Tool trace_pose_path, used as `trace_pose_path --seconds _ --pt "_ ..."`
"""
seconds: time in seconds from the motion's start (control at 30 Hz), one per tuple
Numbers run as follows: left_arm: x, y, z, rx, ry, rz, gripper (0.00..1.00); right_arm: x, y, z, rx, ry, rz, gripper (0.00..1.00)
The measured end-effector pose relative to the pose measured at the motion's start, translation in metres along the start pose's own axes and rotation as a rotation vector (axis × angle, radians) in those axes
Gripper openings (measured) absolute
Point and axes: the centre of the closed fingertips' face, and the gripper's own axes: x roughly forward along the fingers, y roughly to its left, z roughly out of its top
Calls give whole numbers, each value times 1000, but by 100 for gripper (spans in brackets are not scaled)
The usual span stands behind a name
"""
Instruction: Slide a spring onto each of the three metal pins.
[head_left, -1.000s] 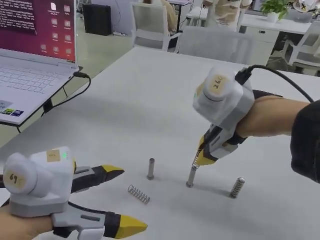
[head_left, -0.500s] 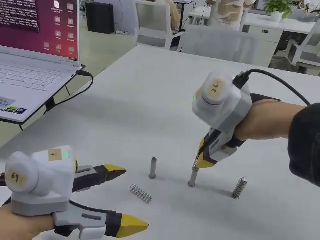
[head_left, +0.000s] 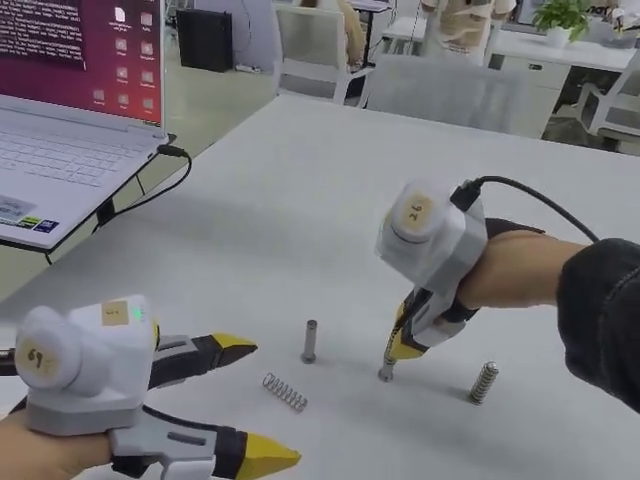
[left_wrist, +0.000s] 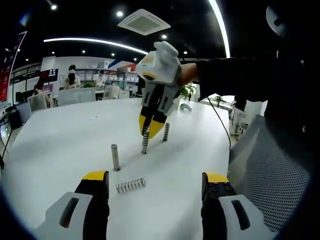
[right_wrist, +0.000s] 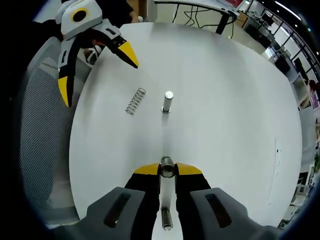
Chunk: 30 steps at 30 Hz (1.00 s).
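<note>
The right gripper (head_left: 399, 345) has its jaws pinching a spring (right_wrist: 167, 167) upright over the middle pin (head_left: 385, 372). The two long axes appear to be in line, so the coming move is probably a straight push down along the pin. The left gripper (head_left: 265, 403), jaws spread and holding nothing, hovers near the loose spring (head_left: 284, 391). That spring lies flat on the white table (head_left: 300, 200), near the bare pin (head_left: 310, 340). The right-hand pin (head_left: 484, 382) already wears its spring. An open laptop (head_left: 60, 150) sits at the table's left edge, with office chairs (head_left: 310, 50) beyond.
</note>
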Motion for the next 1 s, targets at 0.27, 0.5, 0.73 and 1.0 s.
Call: trace_pose_path --seconds 0.27,0.5,0.73,1.0 --pt "-1 1 -2 -2 3 4 71 12 1 -3 8 14 3 9" --pt "-2 2 -2 -4 2 7 71 18 3 -7 3 31 7 9" --pt "-1 2 -4 -6 2 8 71 20 2 -8 16 24 10 10" --pt "0 1 -4 -8 3 6 71 23 3 -15 40 16 11 15"
